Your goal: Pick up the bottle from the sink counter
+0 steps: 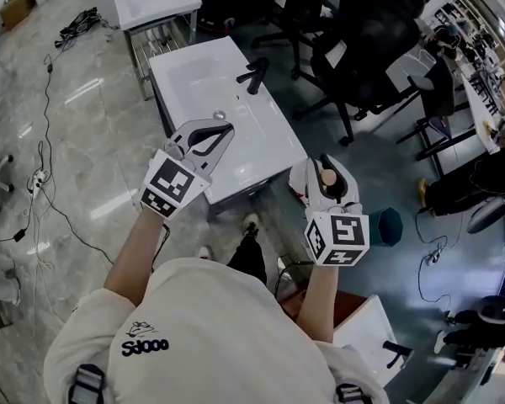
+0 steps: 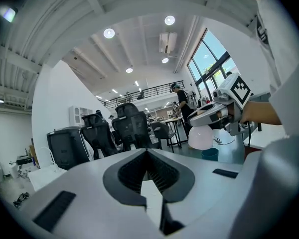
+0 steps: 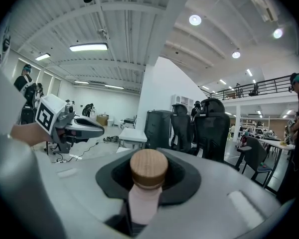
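Head view first: we see the pale pink bottle with a round wooden cap (image 1: 328, 178) clear of the white sink worktop (image 1: 269, 146). It is clamped at its neck in the right hand-held gripper (image 1: 326, 168), which hangs in the air just off the worktop's near corner. We judge the pick-up itself done; at most a carry or a set-down is left. The left hand-held gripper (image 1: 225, 130) hovers over the worktop's near edge. The rectangular basin (image 1: 194, 91) sunk in the worktop, by the black tap (image 1: 252, 76), holds nothing we can make out. A teal bin (image 1: 389, 224) stands on the floor, and we cannot tell what is in it.

Left gripper view: its jaws meet at the tips with nothing between them. Across from it, the bottle's bulbous body hangs under the other gripper.

Right gripper view: the jaws stand partly closed, pads pressing the bottle's neck just below the cap. The cap is on, so we cannot tell what is inside.
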Tool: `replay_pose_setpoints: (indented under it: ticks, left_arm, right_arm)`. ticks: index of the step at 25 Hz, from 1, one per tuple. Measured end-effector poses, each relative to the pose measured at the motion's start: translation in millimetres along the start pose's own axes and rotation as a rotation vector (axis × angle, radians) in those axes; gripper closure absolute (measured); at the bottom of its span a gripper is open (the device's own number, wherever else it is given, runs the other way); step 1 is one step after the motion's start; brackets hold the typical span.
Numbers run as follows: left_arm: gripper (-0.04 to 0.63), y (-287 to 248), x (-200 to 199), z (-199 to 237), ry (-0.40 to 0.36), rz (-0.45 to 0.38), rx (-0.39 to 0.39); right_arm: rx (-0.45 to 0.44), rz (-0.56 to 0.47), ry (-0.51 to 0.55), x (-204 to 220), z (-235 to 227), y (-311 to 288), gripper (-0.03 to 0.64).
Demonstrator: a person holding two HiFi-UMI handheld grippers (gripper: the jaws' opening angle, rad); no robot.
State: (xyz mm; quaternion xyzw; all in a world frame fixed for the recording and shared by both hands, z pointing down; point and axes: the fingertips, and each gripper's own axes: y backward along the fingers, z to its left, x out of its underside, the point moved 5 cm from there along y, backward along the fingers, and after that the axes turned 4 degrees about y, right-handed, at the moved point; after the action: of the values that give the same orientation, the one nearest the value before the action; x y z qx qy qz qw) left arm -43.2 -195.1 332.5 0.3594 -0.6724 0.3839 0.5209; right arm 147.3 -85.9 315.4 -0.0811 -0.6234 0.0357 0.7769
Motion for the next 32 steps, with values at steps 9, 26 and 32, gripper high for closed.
replay_pose_setpoints:
  ticks: [9,26,32]
  left_arm:
    - [0.595,4,-10,-8,-0.014,-0.013,0.020]
    - [0.597,0,7,-12,0.014,0.016,0.023]
    - [0.595,1,10,-6,0.020,0.025,0.020]
  right_arm:
    - [-0.014,-0.018,0.005,-14,9,14,0.518]
    - [0.001,-0.001,-0.006,-5,4,13,0.518]
    - [-0.011,0.008,-0.008,-5,6,5,0.518]
